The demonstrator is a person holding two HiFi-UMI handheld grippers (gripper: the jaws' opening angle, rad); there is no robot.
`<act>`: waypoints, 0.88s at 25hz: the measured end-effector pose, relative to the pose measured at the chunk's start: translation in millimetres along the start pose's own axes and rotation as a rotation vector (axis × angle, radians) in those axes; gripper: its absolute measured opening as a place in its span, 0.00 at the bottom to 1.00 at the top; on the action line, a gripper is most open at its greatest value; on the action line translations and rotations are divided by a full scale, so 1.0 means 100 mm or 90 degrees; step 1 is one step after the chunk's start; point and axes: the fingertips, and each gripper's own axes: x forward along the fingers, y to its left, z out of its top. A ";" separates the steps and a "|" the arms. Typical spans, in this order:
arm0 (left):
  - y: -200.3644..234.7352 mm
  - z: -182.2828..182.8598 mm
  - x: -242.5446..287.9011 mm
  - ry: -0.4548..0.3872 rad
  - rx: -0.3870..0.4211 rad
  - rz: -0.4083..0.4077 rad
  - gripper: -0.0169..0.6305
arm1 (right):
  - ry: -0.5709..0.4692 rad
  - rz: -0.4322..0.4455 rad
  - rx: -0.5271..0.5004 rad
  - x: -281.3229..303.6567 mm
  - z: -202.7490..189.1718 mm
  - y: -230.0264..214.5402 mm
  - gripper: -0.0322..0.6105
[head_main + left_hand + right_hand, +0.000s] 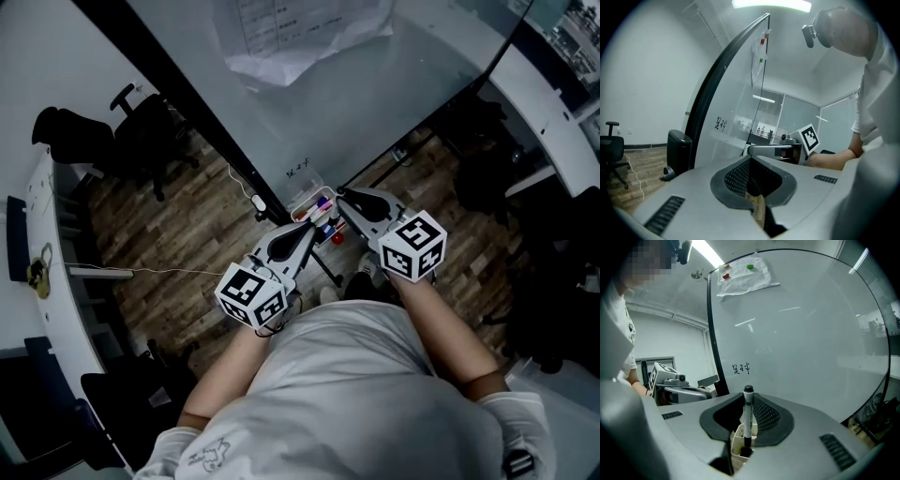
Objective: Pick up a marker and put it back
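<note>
A marker (748, 420) with a black cap stands upright between the pads of my right gripper (745, 446), which is shut on it. Its lower end sits in a white holder (737, 442) just beyond the jaws. From the head view, the right gripper (343, 196) reaches to the white marker tray (307, 198) at the foot of the whiteboard (375, 84), and several markers (323, 202) lie in that tray. My left gripper (312, 229) hangs just below the tray, shut and empty. In the left gripper view its jaws (757, 206) are closed on nothing.
The whiteboard's dark frame (717, 89) rises on the left, with small writing (740, 368) and a pinned paper (743, 275) on the board. A black bin (677, 150) and an office chair (611, 150) stand on the wood floor (187, 234). The whiteboard stand's legs (323, 262) lie below the tray.
</note>
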 end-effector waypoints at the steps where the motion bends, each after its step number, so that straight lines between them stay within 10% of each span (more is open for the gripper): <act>1: 0.00 0.02 -0.02 -0.004 0.002 0.001 0.04 | -0.002 0.000 -0.002 -0.01 0.02 0.02 0.16; 22: -0.19 0.43 -0.25 -0.082 0.055 -0.004 0.03 | -0.052 -0.002 -0.053 -0.23 0.48 0.36 0.16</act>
